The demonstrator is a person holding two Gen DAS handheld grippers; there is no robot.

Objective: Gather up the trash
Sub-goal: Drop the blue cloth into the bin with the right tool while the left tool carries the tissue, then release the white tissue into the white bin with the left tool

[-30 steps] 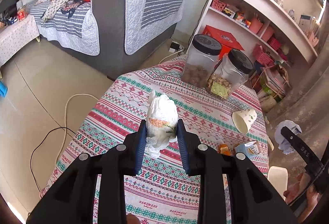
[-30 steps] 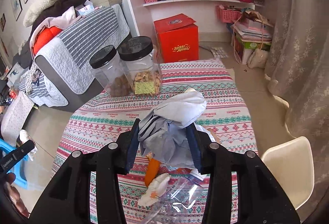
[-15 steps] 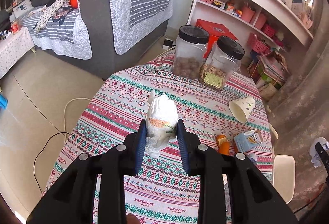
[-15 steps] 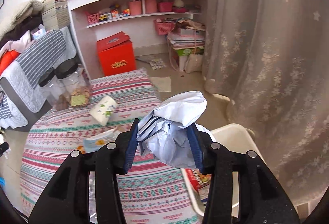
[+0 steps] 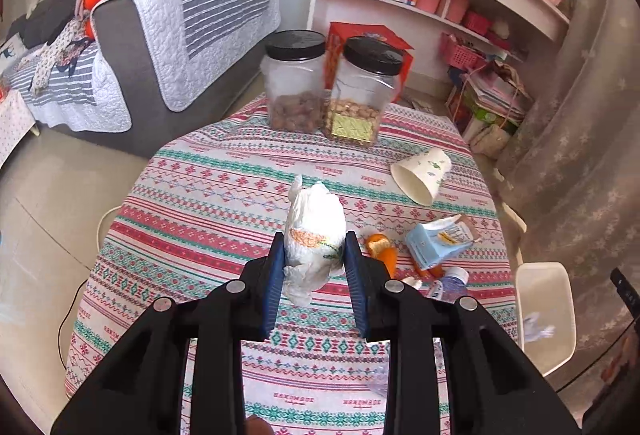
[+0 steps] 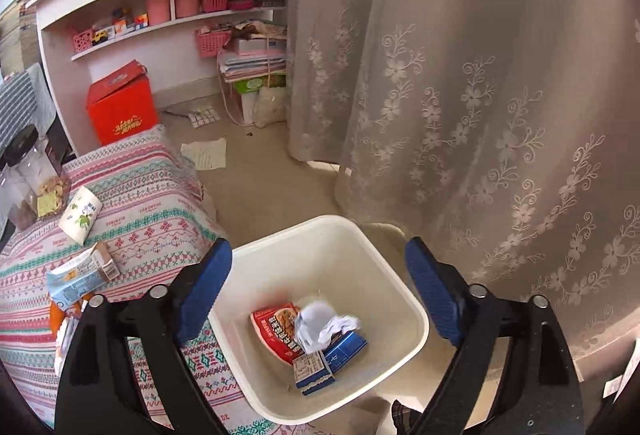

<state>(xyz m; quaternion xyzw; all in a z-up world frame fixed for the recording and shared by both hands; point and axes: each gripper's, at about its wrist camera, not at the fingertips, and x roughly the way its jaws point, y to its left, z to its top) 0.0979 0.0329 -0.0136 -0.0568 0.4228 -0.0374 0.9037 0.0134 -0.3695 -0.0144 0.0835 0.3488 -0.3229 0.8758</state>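
Here, right gripper point(image 6: 318, 289) jaws opening over the bin point(image 6: 280, 235), nothing between them; crumpled paper point(image 6: 324, 323) lies inside. Left gripper point(image 5: 314, 267) clamps a white wad point(image 5: 314, 239), likely binned next.

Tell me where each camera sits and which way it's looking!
Left wrist view: sits on the left gripper, looking down over the patterned tablecloth; its black fingers pinch a crumpled white wrapper.
Right wrist view: sits on the right gripper, looking down into the white plastic bin; its fingers are opening with nothing between them, and crumpled grey-white paper lies inside the bin.
Both views show the tipped paper cup and the bin.
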